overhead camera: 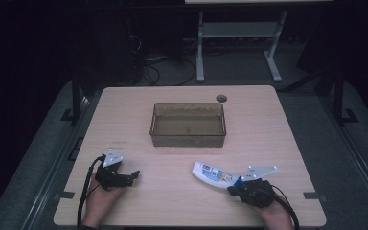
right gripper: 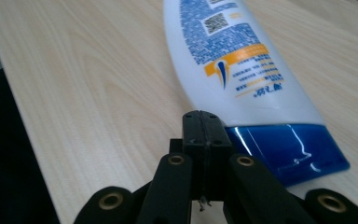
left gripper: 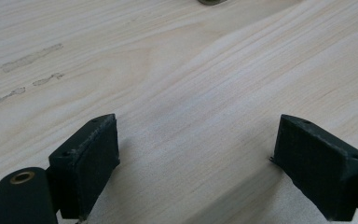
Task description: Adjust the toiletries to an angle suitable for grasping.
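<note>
Right gripper view: bottle (right gripper: 233, 60) label carries QR code (text unreadable).

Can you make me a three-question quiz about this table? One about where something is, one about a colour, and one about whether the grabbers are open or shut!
1. Where does the white bottle lie?
A. Inside the bin
B. On the table, beside the right gripper
C. On the floor

2. What colour is the bottle's cap?
A. Blue
B. Red
C. Green

3. How do the jaws of the left gripper stand?
A. Shut tight together
C. Open, with bare table between them
B. Shut on the bottle

Answers:
1. B: the high view shows the bottle lying flat on the wooden table, in front of the clear plastic bin, with its cap end next to the right gripper.
2. A: the right gripper view shows a shiny blue cap on the white body.
3. C: the left gripper view shows two pads far apart over wood.
</note>
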`<state>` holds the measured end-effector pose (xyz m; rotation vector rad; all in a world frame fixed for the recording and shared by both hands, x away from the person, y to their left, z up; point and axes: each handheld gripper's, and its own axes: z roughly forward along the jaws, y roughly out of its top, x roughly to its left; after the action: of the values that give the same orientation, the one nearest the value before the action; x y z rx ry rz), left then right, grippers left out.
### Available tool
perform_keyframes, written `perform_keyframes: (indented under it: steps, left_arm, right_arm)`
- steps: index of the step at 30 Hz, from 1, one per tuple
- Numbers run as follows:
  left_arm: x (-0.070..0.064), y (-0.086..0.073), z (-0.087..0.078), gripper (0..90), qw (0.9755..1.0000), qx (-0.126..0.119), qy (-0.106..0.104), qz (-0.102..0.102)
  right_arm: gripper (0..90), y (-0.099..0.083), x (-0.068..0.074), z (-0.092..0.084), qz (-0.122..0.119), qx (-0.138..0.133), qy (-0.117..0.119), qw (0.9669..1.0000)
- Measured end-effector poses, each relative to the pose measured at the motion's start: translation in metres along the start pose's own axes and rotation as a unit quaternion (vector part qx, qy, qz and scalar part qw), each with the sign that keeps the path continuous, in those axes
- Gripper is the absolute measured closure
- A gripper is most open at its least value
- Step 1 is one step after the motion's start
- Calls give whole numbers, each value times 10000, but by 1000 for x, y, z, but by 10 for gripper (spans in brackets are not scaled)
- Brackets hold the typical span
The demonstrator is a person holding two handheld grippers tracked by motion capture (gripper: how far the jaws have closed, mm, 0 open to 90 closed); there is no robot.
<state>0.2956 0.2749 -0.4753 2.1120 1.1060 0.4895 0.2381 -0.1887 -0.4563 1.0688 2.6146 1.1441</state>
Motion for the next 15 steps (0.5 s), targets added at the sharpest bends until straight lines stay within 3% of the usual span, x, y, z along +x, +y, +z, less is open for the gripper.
perform_keyframes:
  steps: [15]
  left_arm:
    - [0,0,0,125,10000,-3,-13,1]
  right_arm:
    - [896,2,-22,0,137,-31,-284,9995]
